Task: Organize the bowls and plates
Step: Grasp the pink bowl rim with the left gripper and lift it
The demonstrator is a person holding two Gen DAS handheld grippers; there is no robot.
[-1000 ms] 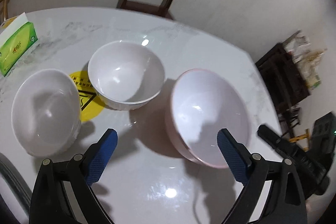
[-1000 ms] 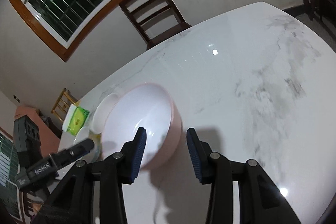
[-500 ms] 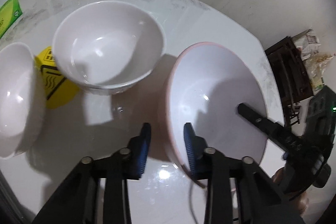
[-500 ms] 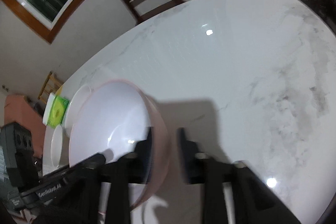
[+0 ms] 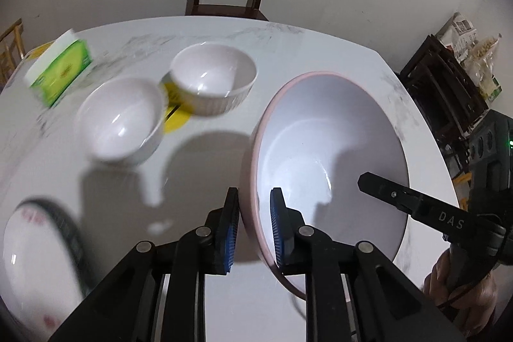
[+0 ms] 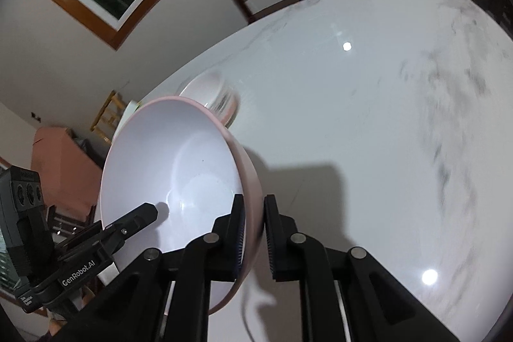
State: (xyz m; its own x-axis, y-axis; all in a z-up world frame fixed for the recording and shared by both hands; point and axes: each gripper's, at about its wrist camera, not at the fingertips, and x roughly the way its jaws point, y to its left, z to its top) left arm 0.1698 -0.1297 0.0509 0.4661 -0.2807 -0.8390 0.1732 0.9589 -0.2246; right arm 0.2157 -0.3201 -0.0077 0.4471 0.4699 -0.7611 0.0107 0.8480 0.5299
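Both the left gripper [image 5: 254, 226] and right gripper [image 6: 255, 236] have just clenched on the pink bowl's [image 5: 320, 149] opposite rims; next, I'd say, carry it to the white bowls [image 5: 121, 120] beside it.

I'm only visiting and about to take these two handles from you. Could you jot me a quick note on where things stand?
Left gripper and right gripper: both have just closed on opposite rims of the big pink bowl, held tilted over the marble table.
Two white bowls stand separately by the tissue box; a patterned dish sits nearer.
Nothing stacked yet; all still to organize.
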